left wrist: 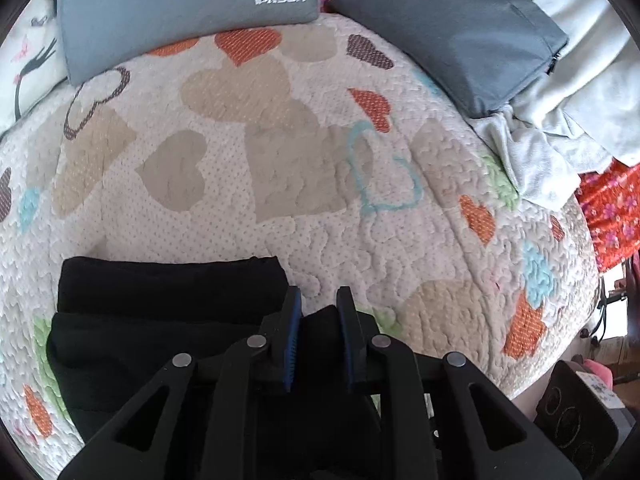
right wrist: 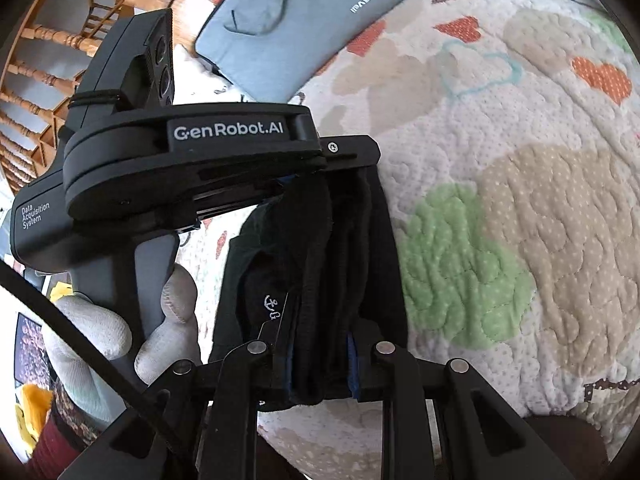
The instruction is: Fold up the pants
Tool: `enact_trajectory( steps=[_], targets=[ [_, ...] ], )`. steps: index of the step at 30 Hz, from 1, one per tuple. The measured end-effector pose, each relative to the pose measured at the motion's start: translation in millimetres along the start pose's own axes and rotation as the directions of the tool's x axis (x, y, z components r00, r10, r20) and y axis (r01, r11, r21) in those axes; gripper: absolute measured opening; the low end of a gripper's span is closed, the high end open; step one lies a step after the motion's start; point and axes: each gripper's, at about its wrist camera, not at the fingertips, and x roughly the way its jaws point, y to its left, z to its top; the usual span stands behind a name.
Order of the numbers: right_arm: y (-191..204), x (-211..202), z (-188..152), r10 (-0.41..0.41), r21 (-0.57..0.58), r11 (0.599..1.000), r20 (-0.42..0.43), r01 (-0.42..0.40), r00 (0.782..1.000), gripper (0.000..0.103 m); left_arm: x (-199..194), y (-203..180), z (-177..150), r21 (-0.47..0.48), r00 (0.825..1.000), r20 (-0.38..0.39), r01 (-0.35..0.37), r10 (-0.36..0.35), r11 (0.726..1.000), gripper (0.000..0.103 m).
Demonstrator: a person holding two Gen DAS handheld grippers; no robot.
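The black pants [left wrist: 160,320] lie folded in layers on the heart-patterned quilt [left wrist: 280,160] at the near edge of the bed. My left gripper [left wrist: 319,320] is shut on a bunched edge of the pants at their right end. In the right wrist view my right gripper [right wrist: 320,356] is shut on a thick bundle of the same black pants [right wrist: 344,248], which hangs between the two grippers. The left gripper's body [right wrist: 192,160] and a gloved hand [right wrist: 100,332] show on the left, close to my right gripper.
Two grey laptop sleeves [left wrist: 180,8] [left wrist: 460,28] lie at the far side of the quilt. A pale crumpled cloth [left wrist: 560,128] lies far right. Red floral fabric [left wrist: 616,216] hangs at the bed's right edge. A wooden chair back [right wrist: 60,60] stands beyond the bed.
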Motion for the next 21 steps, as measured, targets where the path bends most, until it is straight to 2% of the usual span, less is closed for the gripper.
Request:
enact_trajectory(
  steps=[4, 7, 8, 10, 13, 15, 18, 21],
  targets=[
    [1.3, 1.1, -1.8, -0.020, -0.002, 1.000, -0.004, 0.020, 1.000, 0.029, -18.5, 14.2, -0.3, -0.048, 0.996, 0.025, 0.084, -0.083, 0.995, 0.018],
    [0.2, -1.7, -2.4, -0.055, 0.004, 0.998, 0.009, 0.055, 0.998, 0.046, -64.0, 31.9, -2.6, -0.071, 0.984, 0.112, 0.146, -0.137, 0.987, 0.022],
    [-0.8, -3.4, -2.3, -0.057, 0.013, 0.998, 0.013, 0.057, 0.998, 0.052, -87.5, 43.0, -7.2, -0.084, 0.976, 0.161, 0.159, -0.144, 0.984, 0.026],
    [-1.9, -8.3, -0.9, -0.067, 0.019, 0.998, 0.023, 0.067, 0.997, 0.055, -116.6, 59.1, -16.5, -0.109, 0.965, 0.224, 0.162, -0.135, 0.981, 0.034],
    [0.7, -23.5, 3.1, -0.107, 0.010, 0.994, 0.065, 0.106, 0.992, 0.056, -151.7, 83.6, -42.9, -0.160, 0.952, 0.288, 0.155, -0.104, 0.975, 0.037],
    [3.1, -37.4, 7.2, -0.118, 0.017, 0.993, 0.101, 0.117, 0.988, 0.057, -158.7, 98.7, -68.0, -0.205, 0.949, 0.301, 0.163, -0.097, 0.965, 0.037],
    [12.4, -51.5, 14.7, -0.123, 0.004, 0.992, 0.141, 0.124, 0.982, 0.058, -146.2, 109.7, -105.8, -0.263, 0.953, 0.291, 0.165, -0.085, 0.951, 0.037],
    [28.8, -53.3, 21.4, -0.101, -0.037, 0.994, 0.134, 0.107, 0.986, 0.058, -124.3, 113.9, -135.5, -0.308, 0.954, 0.273, 0.207, -0.122, 0.929, 0.037]
  ],
)
